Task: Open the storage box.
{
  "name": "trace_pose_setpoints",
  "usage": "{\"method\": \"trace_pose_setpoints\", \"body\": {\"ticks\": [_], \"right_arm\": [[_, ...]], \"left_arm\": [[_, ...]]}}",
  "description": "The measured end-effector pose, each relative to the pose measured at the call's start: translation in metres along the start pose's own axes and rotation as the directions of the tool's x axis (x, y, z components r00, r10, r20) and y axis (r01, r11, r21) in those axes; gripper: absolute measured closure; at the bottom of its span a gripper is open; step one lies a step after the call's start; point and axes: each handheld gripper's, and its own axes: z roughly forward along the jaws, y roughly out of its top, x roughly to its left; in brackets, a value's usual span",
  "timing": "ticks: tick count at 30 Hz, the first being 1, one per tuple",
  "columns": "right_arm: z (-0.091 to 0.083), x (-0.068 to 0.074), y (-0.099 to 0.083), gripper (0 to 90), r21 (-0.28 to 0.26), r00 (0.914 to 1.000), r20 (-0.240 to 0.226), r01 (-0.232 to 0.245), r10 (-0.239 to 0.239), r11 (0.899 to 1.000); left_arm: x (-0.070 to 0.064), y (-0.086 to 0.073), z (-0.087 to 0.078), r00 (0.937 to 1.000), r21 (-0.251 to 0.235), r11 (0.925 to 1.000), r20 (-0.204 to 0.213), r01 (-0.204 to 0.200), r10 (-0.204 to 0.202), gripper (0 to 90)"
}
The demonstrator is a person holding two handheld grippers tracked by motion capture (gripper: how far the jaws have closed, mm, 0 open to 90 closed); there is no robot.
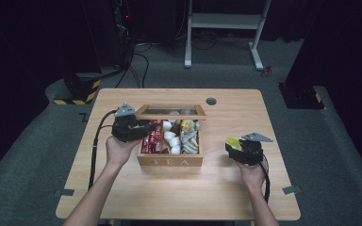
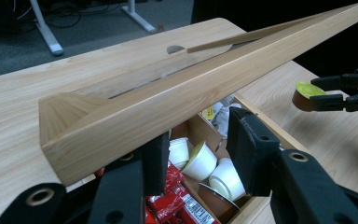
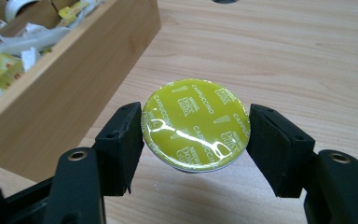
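A wooden box marked TEA [image 1: 169,161] stands mid-table with its glass lid [image 1: 170,112] raised at the back. Inside lie red packets [image 1: 152,136], white capsules [image 1: 171,139] and paper sachets [image 1: 188,136]. My left gripper [image 1: 143,128] is at the box's left side, over the red packets. In the left gripper view its jaws [image 2: 196,149] are spread apart, and the lid's wooden frame [image 2: 168,102] lies across the top of the left one. To the right of the box, above the table, my right gripper [image 3: 196,140] is shut on a capsule with yellow-green foil [image 3: 196,125].
A round grey cable hole [image 1: 211,100] sits in the table behind the box. Bare wood surrounds the box on all sides. A white desk frame [image 1: 224,21] stands on the floor beyond the table, with cables beside it.
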Motion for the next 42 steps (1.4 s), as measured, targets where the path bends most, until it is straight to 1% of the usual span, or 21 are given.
{"method": "trace_pose_setpoints", "body": {"ticks": [6,11,12,17,18,20,27,35,39,42], "right_arm": [[0.007,-0.004,-0.008,37.1,0.018,0.9997,0.013,-0.018,0.018,1.0],[0.012,-0.006,-0.014,37.0,0.034,0.9995,0.026,-0.017,0.016,0.999],[0.013,-0.006,-0.014,37.0,0.039,0.9993,0.029,-0.024,0.023,0.999],[0.016,-0.007,-0.017,37.0,0.05,0.9991,0.033,-0.029,0.027,0.998],[0.017,-0.008,-0.017,37.0,0.051,0.9992,0.032,-0.024,0.023,0.998],[0.018,-0.008,-0.018,37.0,0.055,0.999,0.033,-0.032,0.031,0.998],[0.02,-0.008,-0.02,36.8,0.062,0.999,0.035,-0.029,0.027,0.998],[0.019,-0.008,-0.02,33.8,0.054,0.9996,0.011,-0.026,0.025,0.998],[0.017,-0.009,-0.019,33.6,0.041,0.9995,0.001,-0.033,0.033,0.999],[0.014,-0.008,-0.019,34.3,0.025,0.9997,-0.008,-0.025,0.025,0.999]], "left_arm": [[0.0,0.0,0.0,1.0,-0.001,1.0,0.0,0.0,0.0,59.2],[0.0,0.0,0.0,1.0,0.001,1.0,0.002,0.001,-0.001,59.2],[0.0,0.0,0.0,1.0,0.001,1.0,0.0,-0.002,0.002,59.2],[0.0,0.0,0.0,1.0,0.001,1.0,0.001,0.001,-0.001,59.2],[0.0,0.0,0.0,1.0,0.001,1.0,0.002,0.002,-0.002,59.2],[0.0,0.0,0.0,1.0,0.001,1.0,0.0,-0.001,0.001,59.2],[0.0,0.0,0.0,1.0,0.005,1.0,0.002,0.001,-0.001,59.1],[0.0,0.001,0.0,1.0,0.003,1.0,-0.005,-0.003,0.003,58.8],[-0.001,0.0,0.0,1.0,0.005,1.0,-0.005,-0.003,0.003,58.8],[-0.001,0.0,0.0,1.0,0.006,1.0,-0.004,-0.003,0.003,58.7]]}}
